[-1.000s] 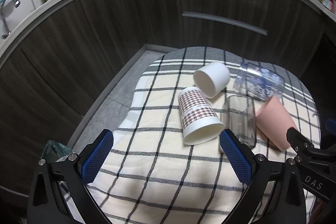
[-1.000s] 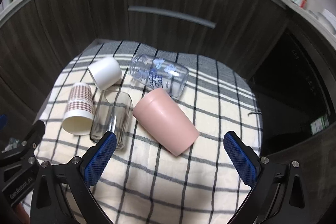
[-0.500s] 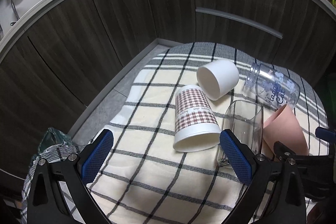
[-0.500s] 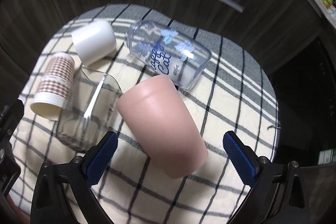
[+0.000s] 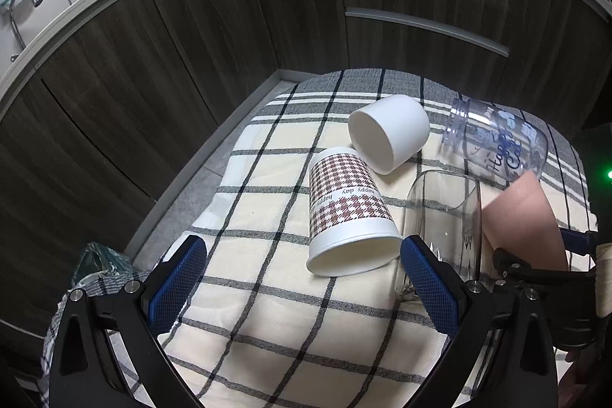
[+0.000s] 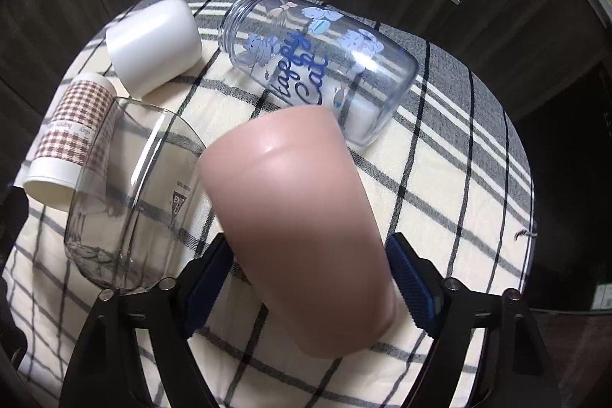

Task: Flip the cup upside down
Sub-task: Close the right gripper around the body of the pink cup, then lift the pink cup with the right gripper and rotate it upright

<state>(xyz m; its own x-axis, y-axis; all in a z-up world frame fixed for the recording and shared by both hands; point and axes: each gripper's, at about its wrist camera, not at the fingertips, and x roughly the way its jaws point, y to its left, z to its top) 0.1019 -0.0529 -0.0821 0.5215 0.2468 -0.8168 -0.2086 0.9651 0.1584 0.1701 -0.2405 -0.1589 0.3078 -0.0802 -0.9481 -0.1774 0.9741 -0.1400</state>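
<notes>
Several cups lie on their sides on a checked cloth (image 5: 267,312). A pink cup (image 6: 298,217) lies between the fingers of my right gripper (image 6: 306,278), base away from me; the blue pads stand close on both sides, still open. It also shows in the left wrist view (image 5: 524,217). A clear glass (image 6: 130,194) lies left of it, and shows in the left view (image 5: 443,217). A houndstooth paper cup (image 5: 348,213) lies ahead of my open, empty left gripper (image 5: 302,285).
A plain white cup (image 5: 390,136) and a clear printed jar (image 6: 317,64) lie farther back on the cloth. Dark wooden cabinet fronts (image 5: 229,25) curve around behind. The cloth's edge drops off at left and right.
My right gripper has moved forward and down so the pink cup now sits between its fingers, which have narrowed. The left gripper has come a little closer to the paper cup.
</notes>
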